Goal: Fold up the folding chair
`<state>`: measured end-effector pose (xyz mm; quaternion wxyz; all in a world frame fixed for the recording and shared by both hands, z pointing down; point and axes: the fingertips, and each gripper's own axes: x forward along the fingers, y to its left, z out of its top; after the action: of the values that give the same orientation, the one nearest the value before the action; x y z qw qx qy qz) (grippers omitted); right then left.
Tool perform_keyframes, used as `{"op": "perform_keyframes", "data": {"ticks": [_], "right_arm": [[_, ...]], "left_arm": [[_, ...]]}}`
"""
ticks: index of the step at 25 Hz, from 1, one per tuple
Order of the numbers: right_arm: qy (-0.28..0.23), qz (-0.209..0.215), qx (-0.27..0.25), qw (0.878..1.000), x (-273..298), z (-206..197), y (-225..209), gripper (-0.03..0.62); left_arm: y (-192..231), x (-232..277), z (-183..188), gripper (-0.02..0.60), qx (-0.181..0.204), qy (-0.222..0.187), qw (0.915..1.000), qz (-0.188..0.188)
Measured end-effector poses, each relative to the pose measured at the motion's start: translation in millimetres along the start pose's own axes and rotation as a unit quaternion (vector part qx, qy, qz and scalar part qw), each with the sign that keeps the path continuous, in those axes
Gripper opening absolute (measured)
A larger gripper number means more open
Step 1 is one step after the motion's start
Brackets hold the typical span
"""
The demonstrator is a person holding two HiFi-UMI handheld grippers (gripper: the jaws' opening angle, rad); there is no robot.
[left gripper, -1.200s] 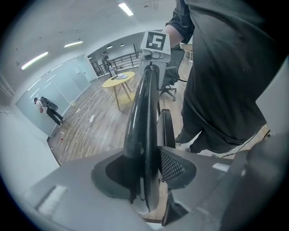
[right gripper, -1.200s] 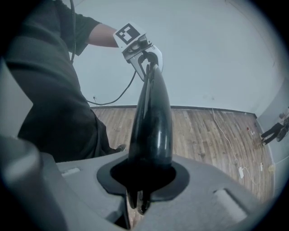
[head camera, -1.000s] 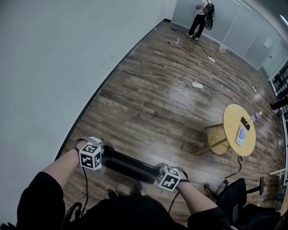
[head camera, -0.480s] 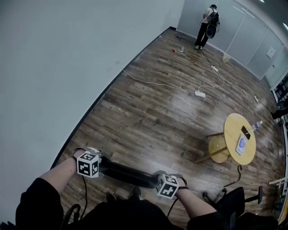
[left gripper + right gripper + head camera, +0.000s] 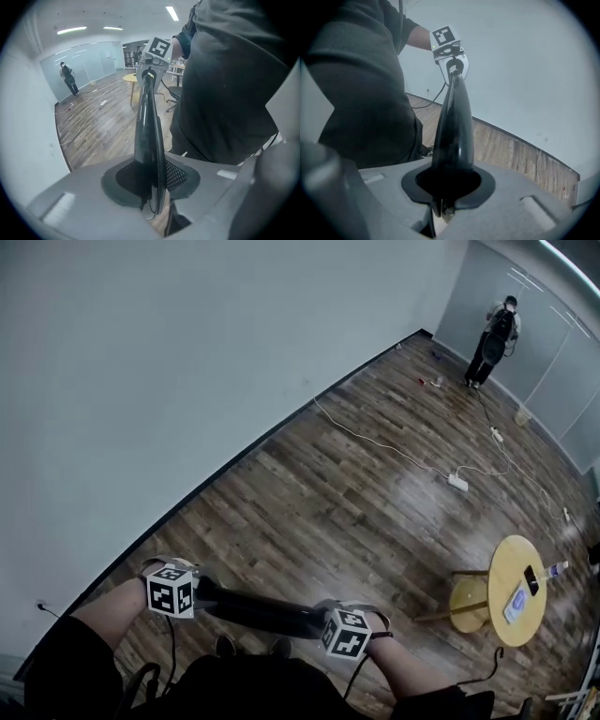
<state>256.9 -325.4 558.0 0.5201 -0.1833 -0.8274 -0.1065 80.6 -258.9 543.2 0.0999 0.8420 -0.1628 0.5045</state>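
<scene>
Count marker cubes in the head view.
2. One sits on the left gripper, whose jaws have just been closing on the black chair part at its left end; one on the right gripper, clamped on its right end. None look hidden.

Chair (image 5: 258,610): glossy black, plain. Floor (image 5: 356,502): brown wood planks, light and dark streaks mixed. Black skirting where it meets the wall (image 5: 187,352), which I note as pale grey-white with no pattern. Round table (image 5: 511,559): light yellow wood. Cable (image 5: 375,442): white. My shirt (image 5: 253,690): black.
</scene>
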Motion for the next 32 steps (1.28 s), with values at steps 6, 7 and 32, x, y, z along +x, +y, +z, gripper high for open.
{"op": "perform_keyframes", "data": {"ticks": [6, 7, 32], "right_arm": [[-0.009, 0.052, -0.089, 0.995, 23, 32, -6, 0.058], [-0.010, 0.061, -0.104, 0.993, 26, 39, -7, 0.058], [0.041, 0.164, -0.308, 0.936, 133, 294, 29, 0.058]], "left_arm": [[-34, -16, -32, 0.098, -0.093, 0.010, 0.9946, 0.046], [-40, -19, -37, 0.098, -0.108, 0.011, 0.9927, 0.053], [-167, -132, -246, 0.098, -0.311, -0.032, 0.9394, 0.142]]}}
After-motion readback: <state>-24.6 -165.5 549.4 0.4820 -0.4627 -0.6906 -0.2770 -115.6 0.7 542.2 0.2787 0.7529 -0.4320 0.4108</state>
